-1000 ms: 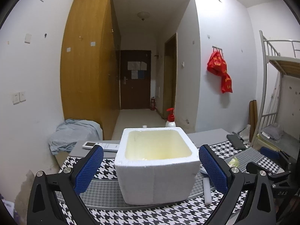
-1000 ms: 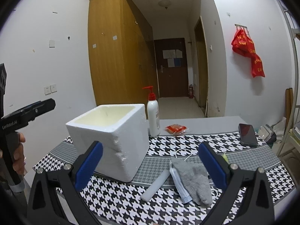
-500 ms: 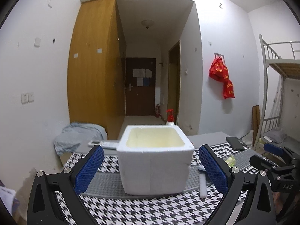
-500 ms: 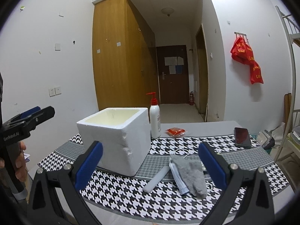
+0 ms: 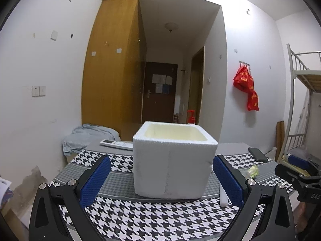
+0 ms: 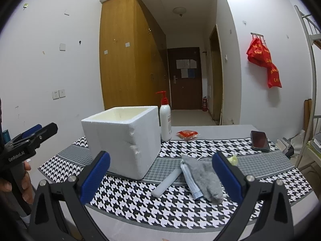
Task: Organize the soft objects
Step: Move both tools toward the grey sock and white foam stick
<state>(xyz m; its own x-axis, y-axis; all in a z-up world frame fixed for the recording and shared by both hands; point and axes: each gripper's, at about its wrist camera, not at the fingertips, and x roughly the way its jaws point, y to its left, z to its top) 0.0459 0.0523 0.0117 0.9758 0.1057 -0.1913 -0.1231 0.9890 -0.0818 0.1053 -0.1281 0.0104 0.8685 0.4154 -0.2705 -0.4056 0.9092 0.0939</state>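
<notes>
We are hovering both spread, empty claws, left claw point(image 5: 161, 177) and right claw point(image 6: 160, 173), judging the limp, light grey sock point(image 6: 204, 177) (draped over a blue face mask point(image 6: 189, 182)) best pinched mid-fold.

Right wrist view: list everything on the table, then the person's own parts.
foam box: 1, white, open top, left on the houndstooth cloth
pump bottle: 1, white with red pump, upright behind the box
red packet: 1, beside the bottle
phone: 1, dark, far right
grey sock: 1, right of the box
blue cloth: 1, partly under the sock
white tube: 1, front of the box
yellow-green scrap: 1, right of the sock
left gripper: open, held at left edge
right gripper: open, empty
</notes>
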